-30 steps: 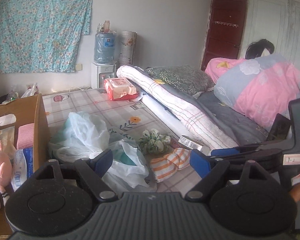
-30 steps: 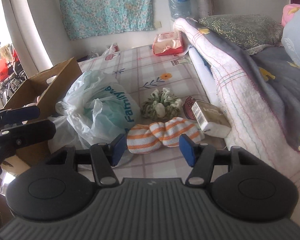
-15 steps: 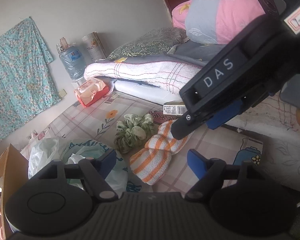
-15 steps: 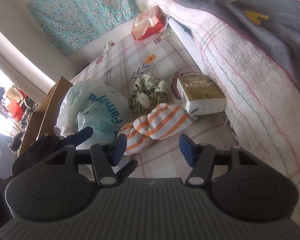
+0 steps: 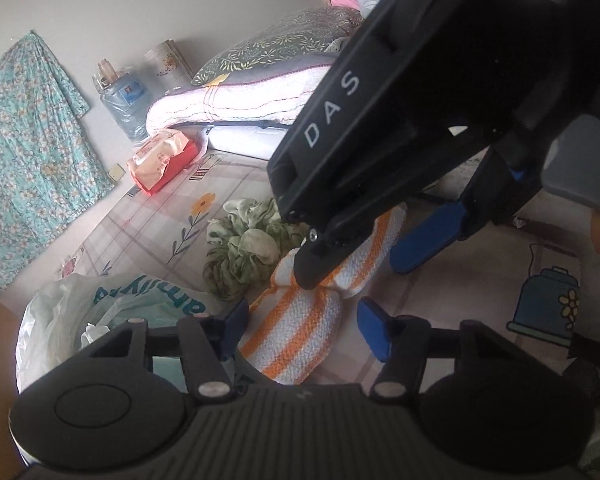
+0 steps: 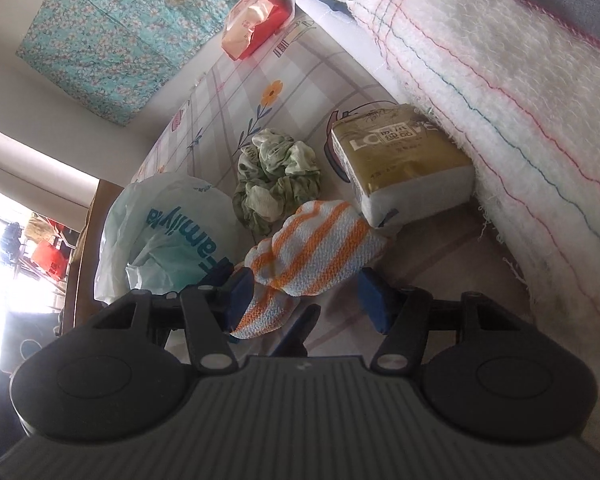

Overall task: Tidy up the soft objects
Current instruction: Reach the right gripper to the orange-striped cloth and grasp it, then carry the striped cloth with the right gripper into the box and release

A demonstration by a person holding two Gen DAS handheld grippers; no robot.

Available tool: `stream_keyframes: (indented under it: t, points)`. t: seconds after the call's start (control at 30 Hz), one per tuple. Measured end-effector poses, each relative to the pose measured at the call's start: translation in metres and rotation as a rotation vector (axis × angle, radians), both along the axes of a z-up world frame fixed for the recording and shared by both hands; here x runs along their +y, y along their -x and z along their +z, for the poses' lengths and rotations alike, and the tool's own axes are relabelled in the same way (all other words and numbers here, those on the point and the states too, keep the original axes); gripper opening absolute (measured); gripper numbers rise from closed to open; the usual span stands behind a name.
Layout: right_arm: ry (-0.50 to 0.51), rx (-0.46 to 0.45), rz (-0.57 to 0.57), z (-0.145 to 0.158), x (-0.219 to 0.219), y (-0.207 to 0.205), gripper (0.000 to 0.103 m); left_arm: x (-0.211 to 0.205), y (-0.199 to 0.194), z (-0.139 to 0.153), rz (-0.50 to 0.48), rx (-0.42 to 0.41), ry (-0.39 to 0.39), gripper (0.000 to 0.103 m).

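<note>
Left wrist view gives us our left gripper (image 5: 300, 326) low at the frame's bottom, its blue fingers spread wide on either side of the near end of the orange-striped cloth (image 5: 300, 332), which lies on the patterned bed sheet (image 5: 220, 184). Above it, our right gripper (image 5: 364, 260) fills the upper right of the picture, the letters DAS on its body; one dark fingertip presses on the cloth's pinched middle and the other blue finger stands off to the right, so its jaws are also wide apart.

Right wrist view shows things the first hides. There our right gripper (image 6: 306, 294) straddles the striped cloth (image 6: 320, 252), the cloth's lower end touching the left finger (image 6: 240, 292), not clamped. Just beyond the cloth's far end a tissue pack (image 6: 400, 164) in gold wrapping lies against the rolled white blanket (image 6: 500, 80); the left view does not show this pack, as the right gripper covers that spot. Beneath the right gripper a blue finger of the left one peeps out under the cloth.

Both views show the green scrunchie (image 5: 248, 248) just beside the cloth, the white plastic bag (image 6: 172, 224) to the left, and a red wipes pack (image 5: 164, 160) farther up the sheet. Only the left view takes in the water bottle (image 5: 126, 108) and the floral pillow (image 5: 284, 44).
</note>
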State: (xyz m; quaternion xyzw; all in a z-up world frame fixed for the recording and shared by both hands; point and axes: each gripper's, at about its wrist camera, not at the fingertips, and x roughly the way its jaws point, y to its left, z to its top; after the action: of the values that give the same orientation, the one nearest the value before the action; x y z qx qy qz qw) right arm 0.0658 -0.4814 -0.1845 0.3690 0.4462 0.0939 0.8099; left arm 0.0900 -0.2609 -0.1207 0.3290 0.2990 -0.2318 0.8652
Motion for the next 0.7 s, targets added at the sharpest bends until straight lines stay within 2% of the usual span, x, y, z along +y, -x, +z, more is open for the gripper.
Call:
stream_keyframes:
  t: [0.1,0.2,0.4,0.53,0.7]
  points:
    - [-0.007,0.0,-0.006,-0.002,0.002,-0.003,0.058,0.004,0.0,0.0,-0.002,-0.003,0.003,0.046]
    - [-0.013,0.004,-0.015,-0.002,0.002,-0.004,0.058,0.008,0.006,0.002,-0.008,-0.001,0.007,0.043]
    - [-0.035,0.014,-0.025,0.002,0.006,0.002,0.056,0.022,0.021,0.017,-0.004,0.039,0.07,0.04]
    - [-0.007,-0.047,-0.01,0.019,0.016,0.015,0.054,0.036,0.035,0.033,-0.001,0.024,0.109,0.04]
    - [0.027,-0.143,0.026,0.054,0.032,0.035,0.053,0.062,0.061,0.061,0.003,-0.05,0.15,0.04]
